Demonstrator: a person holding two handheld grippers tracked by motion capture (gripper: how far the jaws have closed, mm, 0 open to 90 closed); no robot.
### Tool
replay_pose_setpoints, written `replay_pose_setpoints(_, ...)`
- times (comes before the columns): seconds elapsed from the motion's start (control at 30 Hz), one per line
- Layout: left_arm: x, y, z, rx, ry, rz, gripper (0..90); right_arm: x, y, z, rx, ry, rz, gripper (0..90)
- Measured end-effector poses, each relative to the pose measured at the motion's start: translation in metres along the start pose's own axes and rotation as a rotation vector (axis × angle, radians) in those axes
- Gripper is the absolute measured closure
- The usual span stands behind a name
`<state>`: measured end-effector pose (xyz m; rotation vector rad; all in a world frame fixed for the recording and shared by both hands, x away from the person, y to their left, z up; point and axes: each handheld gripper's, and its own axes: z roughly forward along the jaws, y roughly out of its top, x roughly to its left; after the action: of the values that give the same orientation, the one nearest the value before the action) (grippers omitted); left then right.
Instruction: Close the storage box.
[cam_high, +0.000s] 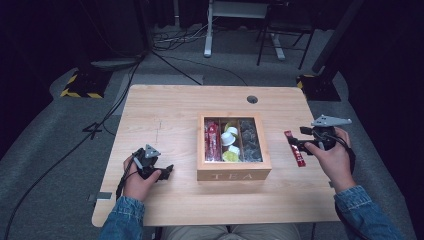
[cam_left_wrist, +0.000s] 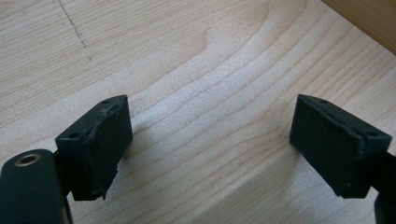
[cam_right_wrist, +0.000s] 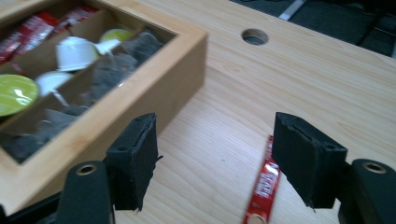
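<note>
Surface edges: the wooden surface (cam_high: 165, 110) has rounded corners; its near edge runs by the person's lap, its right edge lies just past the right hand (cam_high: 334, 160), and a round cable hole (cam_high: 252, 99) sits near the far edge.
Open room: wide bare wood left of the tea box (cam_high: 234, 175) and along the far side; a narrower strip between the box's right wall and the surface's right edge, where the red stick packet (cam_high: 295, 148) lies.
Left hand (cam_high: 137, 182): rests near the front left, well apart from the box, its left tool (cam_high: 168, 171) low over the wood and pointing toward the box.
Left tool state: released, pads spread wide over bare wood.
Right hand: held at the right edge, its right tool (cam_high: 296, 147) aimed at the box side.
Right tool state: released, pads apart and gripping nothing.
Red stick packet: long, thin, glossy red with white print; flat on the wood just right of the box, near the right tool's tips, below one pad in the right gripper view.
Tea box: light wood, lettered TEA, three compartments showing red packets, white and yellow-green pods, and dark tea bags.
</note>
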<state>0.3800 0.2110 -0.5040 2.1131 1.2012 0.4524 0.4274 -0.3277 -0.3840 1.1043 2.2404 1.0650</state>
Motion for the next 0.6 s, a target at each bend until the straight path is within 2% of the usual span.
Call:
replay_pose_setpoints(0.1, 0.0, 0.0, 0.0, 0.0, 0.0, 0.001, 13.4, -0.012, -0.009, 0.001, 0.003, -0.029, 0.02, 31.6)
replay_pose_setpoints(0.13, 0.0, 0.0, 0.0, 0.0, 0.0, 0.001, 13.3, -0.012, -0.009, 0.001, 0.003, -0.029, 0.02, 31.6)
replay_pose_setpoints(0.17, 0.0, 0.0, 0.0, -0.001, -0.001, -0.002, 13.3, -0.019, -0.015, 0.0, 0.003, -0.042, 0.035, 31.6)
replay_pose_setpoints(0.3, 0.0, 0.0, 0.0, -0.001, -0.001, -0.002, 13.3, -0.029, -0.027, 0.0, 0.009, -0.058, 0.055, 31.6)
replay_pose_setpoints(0.6, 0.0, 0.001, 0.001, -0.001, -0.003, -0.004, 13.1, -0.031, -0.049, -0.002, 0.015, -0.053, 0.079, 31.6)
